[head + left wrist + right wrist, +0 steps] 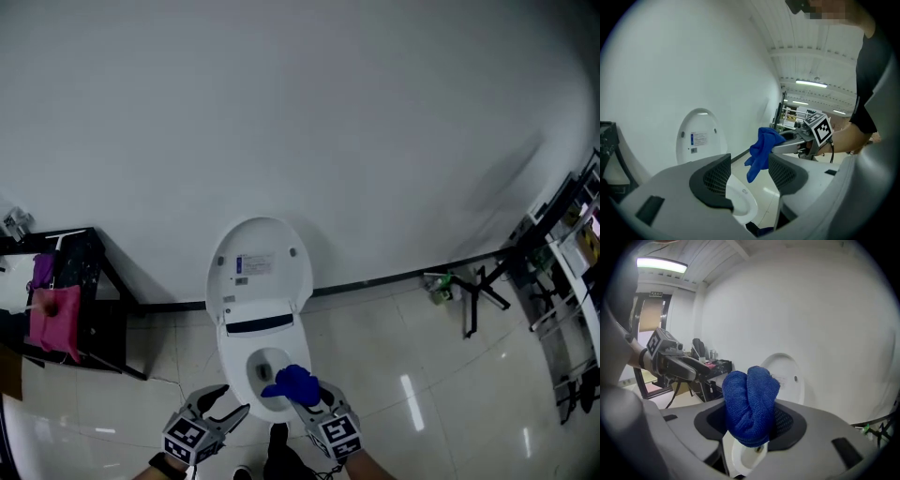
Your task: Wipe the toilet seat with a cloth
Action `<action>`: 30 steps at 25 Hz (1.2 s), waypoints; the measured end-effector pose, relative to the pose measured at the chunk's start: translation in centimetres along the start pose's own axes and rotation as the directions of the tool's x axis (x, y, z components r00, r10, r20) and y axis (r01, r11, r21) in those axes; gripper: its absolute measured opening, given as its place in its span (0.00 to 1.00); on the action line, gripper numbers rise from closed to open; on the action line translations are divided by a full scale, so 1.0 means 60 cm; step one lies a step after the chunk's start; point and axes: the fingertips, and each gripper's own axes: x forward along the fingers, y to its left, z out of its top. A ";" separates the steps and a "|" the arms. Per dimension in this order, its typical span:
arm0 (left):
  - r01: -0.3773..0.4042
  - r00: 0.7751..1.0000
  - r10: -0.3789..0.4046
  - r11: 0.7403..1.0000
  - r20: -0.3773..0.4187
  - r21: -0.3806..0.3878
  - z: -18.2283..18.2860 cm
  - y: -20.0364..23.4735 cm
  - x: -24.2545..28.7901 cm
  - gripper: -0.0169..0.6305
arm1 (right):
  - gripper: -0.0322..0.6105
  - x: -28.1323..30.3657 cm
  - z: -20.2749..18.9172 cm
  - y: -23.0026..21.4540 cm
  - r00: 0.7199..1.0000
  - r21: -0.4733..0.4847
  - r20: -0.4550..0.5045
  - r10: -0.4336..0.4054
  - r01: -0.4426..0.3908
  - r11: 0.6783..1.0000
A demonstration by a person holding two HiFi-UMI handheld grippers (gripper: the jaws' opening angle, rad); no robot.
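Note:
The white toilet (242,349) stands against the wall with its lid (260,267) raised. My right gripper (305,398) is shut on a bunched blue cloth (292,382), which hangs just above the front of the bowl. In the right gripper view the cloth (750,404) fills the gap between the jaws, with the bowl rim (743,456) below and the lid (785,376) behind. My left gripper (225,405) is open and empty, low at the toilet's front left. In the left gripper view, the cloth (761,150) hangs beyond the spread jaws.
A black rack (89,309) with a pink cloth (56,317) on it stands left of the toilet. A black stand (480,292) and a green bottle (439,289) sit by the wall at right. Metal shelving (572,281) is at the far right. The floor is glossy tile.

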 end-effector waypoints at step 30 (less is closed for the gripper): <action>-0.048 0.977 0.049 0.999 0.209 -0.013 0.097 -0.283 -0.315 0.42 | 0.39 -0.432 0.119 0.246 0.971 0.134 0.230 0.064 -0.096 0.986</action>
